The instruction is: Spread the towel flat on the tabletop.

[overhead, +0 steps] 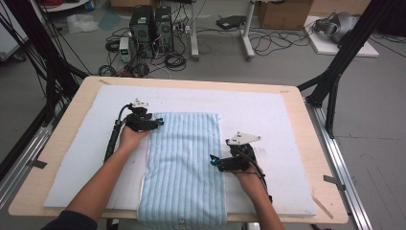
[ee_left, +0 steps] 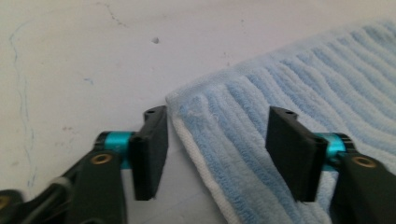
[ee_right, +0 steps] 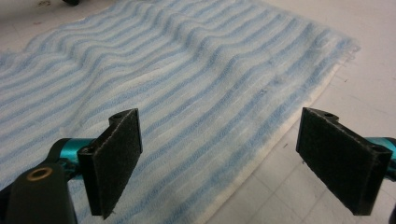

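One towel (overhead: 184, 165) lies on the worktop (overhead: 306, 143), spread flat on a single white foam mat (overhead: 268, 115) that covers most of the wooden top; the towel's near end hangs just over the front edge of the worktop; there are two tongs, one in each of the person's hands, and no container is in sight; the left tongs (overhead: 157, 122) sit at the towel's far left corner, and in the left gripper view they (ee_left: 217, 149) stand released, the jaws wide apart with the corner of the towel (ee_left: 289, 88) lying between them, one jaw over the bare mat (ee_left: 84, 70) and the other over the cloth, neither pressing on it; the right tongs (overhead: 214, 160) rest at the towel's right edge, about midway down its length, and in the right gripper view they (ee_right: 233, 163) are likewise released, the jaws set far apart and straddling the edge, one above the towel (ee_right: 187, 79) and one above the mat (ee_right: 355, 88); the towel is pale blue with lengthwise ribbed stripes in lighter and darker blue, a white hem showing along its sides, its surface slightly rippled; beyond the worktop, two dark computer towers (overhead: 151, 24) stand on the floor among cables.
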A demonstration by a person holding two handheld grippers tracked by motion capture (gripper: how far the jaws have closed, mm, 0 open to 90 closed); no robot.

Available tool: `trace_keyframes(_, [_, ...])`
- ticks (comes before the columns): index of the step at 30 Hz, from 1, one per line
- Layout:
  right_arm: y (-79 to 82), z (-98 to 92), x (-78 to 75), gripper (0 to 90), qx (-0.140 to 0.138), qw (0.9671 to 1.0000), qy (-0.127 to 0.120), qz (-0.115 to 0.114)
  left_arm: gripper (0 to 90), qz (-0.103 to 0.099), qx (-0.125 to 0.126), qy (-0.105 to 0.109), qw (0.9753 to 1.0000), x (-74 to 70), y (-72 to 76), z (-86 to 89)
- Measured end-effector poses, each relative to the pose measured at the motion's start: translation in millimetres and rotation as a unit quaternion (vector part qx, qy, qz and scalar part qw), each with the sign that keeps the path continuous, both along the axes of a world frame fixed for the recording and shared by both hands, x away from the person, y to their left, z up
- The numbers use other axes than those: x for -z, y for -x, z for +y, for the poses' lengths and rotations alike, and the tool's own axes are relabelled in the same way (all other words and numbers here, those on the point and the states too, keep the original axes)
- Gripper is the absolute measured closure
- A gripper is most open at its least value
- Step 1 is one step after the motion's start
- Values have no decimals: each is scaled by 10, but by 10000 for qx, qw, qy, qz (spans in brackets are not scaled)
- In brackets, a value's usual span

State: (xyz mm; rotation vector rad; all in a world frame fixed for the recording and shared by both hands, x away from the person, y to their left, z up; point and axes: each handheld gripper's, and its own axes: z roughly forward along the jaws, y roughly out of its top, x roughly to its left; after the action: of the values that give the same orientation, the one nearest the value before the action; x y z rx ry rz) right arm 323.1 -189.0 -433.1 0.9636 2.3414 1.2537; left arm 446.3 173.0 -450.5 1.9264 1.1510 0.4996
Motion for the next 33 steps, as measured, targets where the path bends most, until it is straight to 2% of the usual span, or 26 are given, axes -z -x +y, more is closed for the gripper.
trace_keyframes(1, [-1,3,2,137,-4,10000,0,2,605,-17,9,-112,9999,-1,3,-13])
trace_keyframes(3, [4,16,6,137,-31,10000,11,56,776,-16,19,-171,9999,-4,-3,-24])
trace_keyframes(4, [1,21,9,137,-58,10000,35,31,859,-102,-11,-218,9997,-10,-13,-21])
trace_keyframes(6, [2,36,14,137,-75,9999,54,55,869,-197,-202,-312,9991,-24,-64,-2])
trace_keyframes(8, [-4,49,24,138,-31,9999,65,88,871,-193,-385,-204,9989,-38,-120,31])
trace_keyframes(10, [-29,50,34,138,-14,9999,135,89,869,-265,-385,-173,9988,-31,-135,30])
trace_keyframes(12, [-73,61,29,138,14,9995,292,88,838,-319,-314,-160,9989,-25,-133,35])
trace_keyframes(14, [-160,55,21,124,125,9994,324,77,672,-226,-403,22,9989,-23,-139,46])
trace_keyframes(16, [-317,47,24,113,388,9985,360,165,545,-108,-463,49,9989,-29,-134,58])
trace_keyframes(20, [-632,66,22,115,725,9965,266,306,500,77,-444,151,9989,-42,-126,108])
trace_keyframes(21, [-712,83,20,131,804,9955,333,362,500,108,-445,160,9988,-42,-127,118])
trace_keyframes(23, [-844,102,21,275,799,9953,298,451,505,219,-444,167,9986,-37,-127,138])
trace_keyframes(24, [-909,114,22,313,803,9950,279,519,513,299,-426,128,9986,-33,-127,144])
trace_keyframes(26, [-1018,146,29,391,898,9940,294,549,521,315,-371,92,9988,-25,-125,142])
trace_keyframes(28, [-1109,187,42,446,1039,9924,367,557,523,314,-265,196,9990,-19,-124,132])
trace_keyframes(29, [-1137,205,47,490,1107,9919,393,487,519,295,-186,171,9992,-15,-122,122])
trace_keyframes(31, [-1199,238,58,536,1173,9911,401,491,610,199,-211,-126,9995,-21,-110,90])
trace_keyframes(32, [-1225,262,68,561,1184,9907,432,513,701,241,-142,-5,9996,-19,-115,96])
trace_keyframes(33, [-1257,289,90,608,1145,9903,573,535,824,287,-67,101,9995,-15,-115,93])
